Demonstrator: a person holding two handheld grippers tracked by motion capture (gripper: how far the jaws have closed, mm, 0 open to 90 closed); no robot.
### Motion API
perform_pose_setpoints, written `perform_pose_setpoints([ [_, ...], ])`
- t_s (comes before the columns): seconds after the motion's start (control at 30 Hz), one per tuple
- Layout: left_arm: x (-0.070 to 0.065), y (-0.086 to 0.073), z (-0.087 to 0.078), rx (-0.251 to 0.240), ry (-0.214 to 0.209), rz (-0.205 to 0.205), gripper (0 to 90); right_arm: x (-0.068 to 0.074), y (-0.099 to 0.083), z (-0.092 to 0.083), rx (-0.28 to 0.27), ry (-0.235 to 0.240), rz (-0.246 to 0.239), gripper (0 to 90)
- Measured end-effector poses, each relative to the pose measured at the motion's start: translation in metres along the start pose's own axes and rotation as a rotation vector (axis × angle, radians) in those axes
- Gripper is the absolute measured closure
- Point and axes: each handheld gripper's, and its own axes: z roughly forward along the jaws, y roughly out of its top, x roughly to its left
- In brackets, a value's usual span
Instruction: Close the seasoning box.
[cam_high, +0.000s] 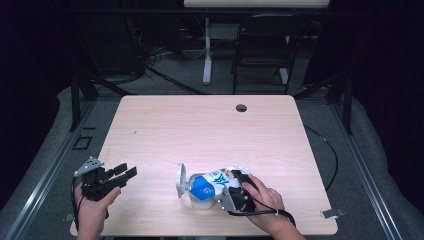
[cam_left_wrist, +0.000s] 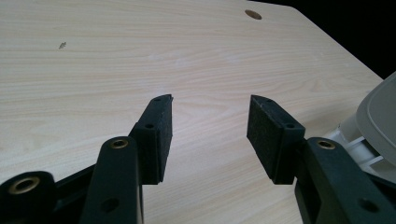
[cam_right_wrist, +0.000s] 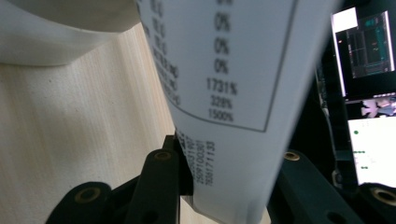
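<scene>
Pouch (cam_high: 215, 182) in right claw (cam_high: 239, 192) (tipped over cup (cam_high: 202, 200)), table (cam_high: 210, 125) around.

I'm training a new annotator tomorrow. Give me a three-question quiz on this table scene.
1. True or false: the left gripper holds something.
2. What does the right gripper clamp: A) a white pouch with blue print, B) a metal can, C) a sponge?
3. What stands beside the pouch on the table, its lid flipped open?

Key:
1. False; its jaws stand open over bare wood.
2. A.
3. A white container.
</scene>
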Motion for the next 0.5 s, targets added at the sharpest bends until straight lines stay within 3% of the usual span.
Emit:
perform_pose_setpoints([
  [0.13, 0.0001, 0.0012, -0.0008, -0.011, 0.005, -0.007, 50.9, 0.0001, -0.0024, 0.0022, -0.029, 0.016, 0.046, 71.7],
  [0.2, 0.0, 0.0005, -0.0008, -0.01, 0.008, -0.005, 50.9, -0.0006, -0.0025, 0.001, -0.01, 0.016, 0.04, 71.7],
  [0.5, 0.0014, -0.0011, -0.0047, -0.014, 0.014, -0.006, 50.9, 0.0013, -0.0017, 0.0029, -0.038, 0.026, 0.1, 71.8],
])
